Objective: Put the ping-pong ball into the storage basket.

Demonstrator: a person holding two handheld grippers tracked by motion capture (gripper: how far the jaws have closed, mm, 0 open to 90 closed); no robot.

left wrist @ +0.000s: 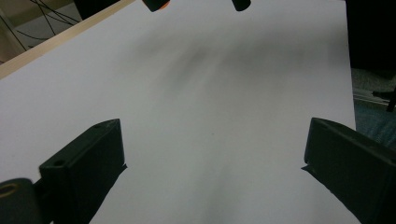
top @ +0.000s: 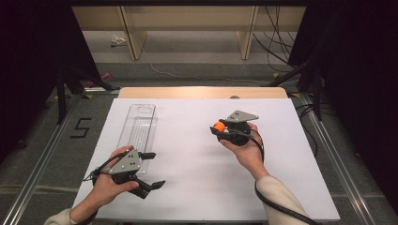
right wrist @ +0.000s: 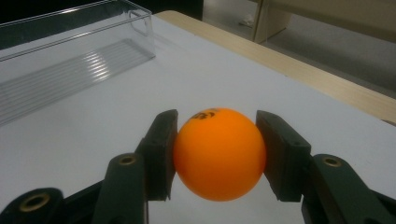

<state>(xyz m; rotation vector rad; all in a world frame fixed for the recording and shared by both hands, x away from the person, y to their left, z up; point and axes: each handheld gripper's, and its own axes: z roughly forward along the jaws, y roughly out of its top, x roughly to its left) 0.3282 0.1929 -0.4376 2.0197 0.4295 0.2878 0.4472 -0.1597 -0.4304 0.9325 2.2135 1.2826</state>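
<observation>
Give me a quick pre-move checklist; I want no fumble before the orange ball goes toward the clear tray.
1. Right gripper shut on orange ball: ok.
2. Ball centred between both pads: ok.
3. Clear tray empty and upright on the white table: ok.
4. Left gripper open, holding nothing: ok.
5. Left gripper out of the path to the tray: not ok, it sits at the tray's near end.
6. Grip firmness: cannot tell.

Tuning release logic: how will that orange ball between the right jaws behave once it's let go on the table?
The orange ball is a smooth sphere, so it will probably roll on the flat white table. It looks like a light, thin-shelled table tennis ball, so a small nudge may send it off. The right gripper pinches only its two sides, so it could squirt out.
</observation>
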